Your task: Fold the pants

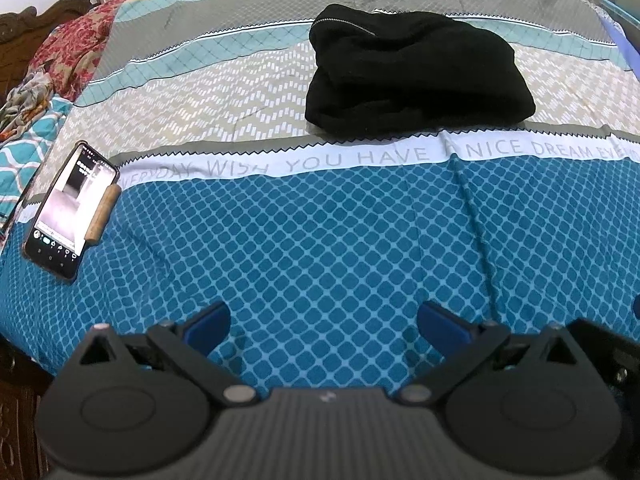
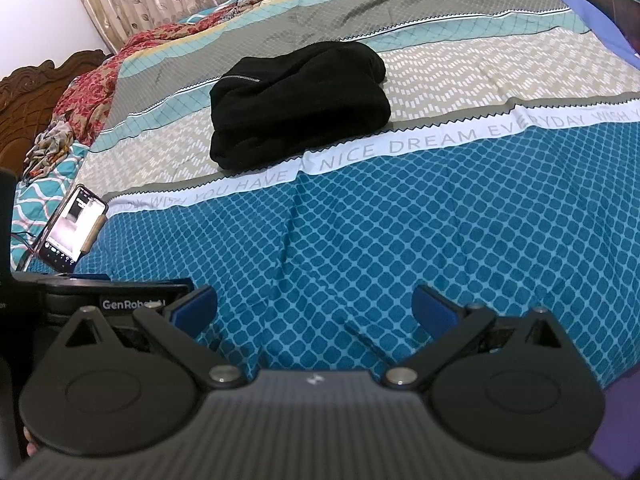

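I've got both grippers over the blue checked part of the bedsheet (image 1: pixel 320 240), well short of the pants (image 1: pixel 416 76). Left gripper (image 1: pixel 324 326) is spread wide, nothing in it; right gripper (image 2: pixel 314 308) same, wide & empty. Pants sit folded in a black bundle mid-bed, just past the text stripe. Phone (image 1: pixel 68 208) lies near the bed's left edge.

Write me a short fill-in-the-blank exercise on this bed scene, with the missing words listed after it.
1. The folded pants are ____ in colour.
2. The jaws of both the left gripper and the right gripper stand ____.
3. The phone lies to the ____ of the pants in both views.
4. The white band of the bedsheet reads "nice ____".

Missing words: black; open; left; dream
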{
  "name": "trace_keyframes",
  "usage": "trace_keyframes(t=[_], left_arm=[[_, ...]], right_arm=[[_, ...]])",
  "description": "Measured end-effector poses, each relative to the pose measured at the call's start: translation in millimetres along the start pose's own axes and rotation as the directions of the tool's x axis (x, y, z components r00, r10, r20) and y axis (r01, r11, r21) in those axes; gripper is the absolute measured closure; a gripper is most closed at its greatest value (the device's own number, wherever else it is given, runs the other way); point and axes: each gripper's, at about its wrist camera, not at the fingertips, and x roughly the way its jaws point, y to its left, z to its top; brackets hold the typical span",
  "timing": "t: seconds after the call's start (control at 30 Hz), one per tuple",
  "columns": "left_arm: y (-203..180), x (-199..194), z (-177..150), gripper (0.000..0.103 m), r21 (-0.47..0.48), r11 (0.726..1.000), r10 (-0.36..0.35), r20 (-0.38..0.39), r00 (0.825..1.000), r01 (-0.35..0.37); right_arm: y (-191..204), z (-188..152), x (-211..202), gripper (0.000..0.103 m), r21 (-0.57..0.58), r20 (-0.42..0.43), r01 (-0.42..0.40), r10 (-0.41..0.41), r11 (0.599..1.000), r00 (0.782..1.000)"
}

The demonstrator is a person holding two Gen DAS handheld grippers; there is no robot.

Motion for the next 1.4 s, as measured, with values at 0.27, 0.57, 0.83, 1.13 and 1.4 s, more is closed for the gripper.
trace_keyframes(t=[0.27, 0.57, 0.83, 1.13, 1.4], left_arm=[[0.9, 2.8, -0.4, 0.0, 0.009, 1.0, 0.011, -0.007, 1.0, -0.011], [-0.9, 4.0, -0.6, 0.0, 0.003, 1.0, 0.021, -0.018, 1.0, -0.021], [-0.6, 4.6, -0.8, 0.0, -0.003, 1.0, 0.027, -0.02, 0.999, -0.027], [-0.4, 4.9, -0.3, 0.0, -0.002, 0.999, 0.033, -0.02, 0.999, -0.033], [-0.6, 4.7, 0.0, 0.0, 0.0, 0.999, 0.036, -0.021, 0.999, -0.036]], right_arm=[[-0.3, -0.1, -0.2, 0.0, -0.001, 0.0, 0.0, 0.0, 1.0, 1.0], [0.4, -0.3, -0.8, 0.0, 0.003, -0.001, 0.0, 0.0, 1.0, 1.0], [1.1, 0.0, -0.3, 0.0, 0.001, -0.001, 0.001, -0.001, 1.0, 1.0], [1.9, 0.5, 0.0, 0.0, -0.007, 0.003, 0.0, 0.0, 1.0, 1.0], [2.2, 0.8, 0.2, 0.0, -0.011, 0.005, 0.001, -0.001, 1.0, 1.0]])
